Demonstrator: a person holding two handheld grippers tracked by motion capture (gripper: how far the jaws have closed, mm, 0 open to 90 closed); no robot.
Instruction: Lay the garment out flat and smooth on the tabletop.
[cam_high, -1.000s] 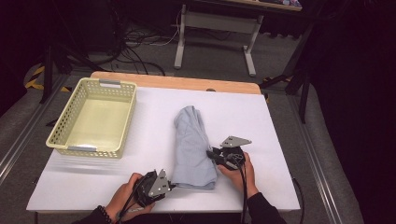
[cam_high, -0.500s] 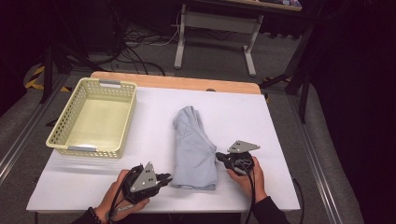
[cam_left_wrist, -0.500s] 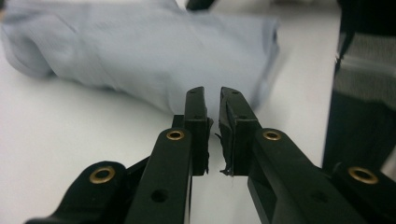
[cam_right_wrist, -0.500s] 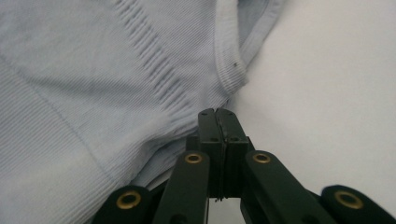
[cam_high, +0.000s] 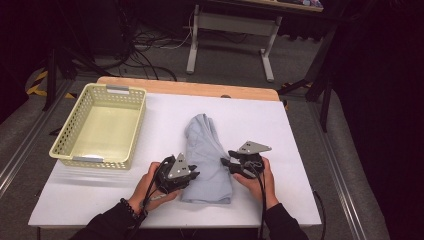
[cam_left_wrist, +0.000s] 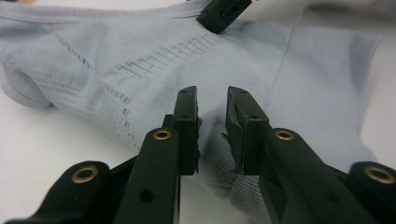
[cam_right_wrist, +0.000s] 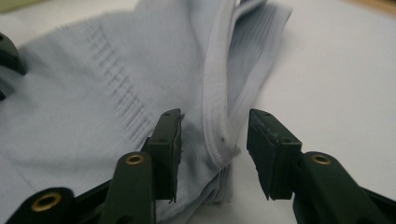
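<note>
Both tongs black w/ brass-coloured rivets along the arms; left tongs (cam_high: 192, 174) & right tongs (cam_high: 229, 165) each carry a grey three-cornered plate (small dark holes in it). Black cables trail back. Dark sleeves, dark beaded bracelet (cam_high: 125, 207) on left wrist.

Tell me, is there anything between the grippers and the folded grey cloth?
Nothing visible is in the way. The left gripper and right gripper sit at opposite edges of the grey cloth, jaws open, having just been opening, with cloth edge between them.
</note>
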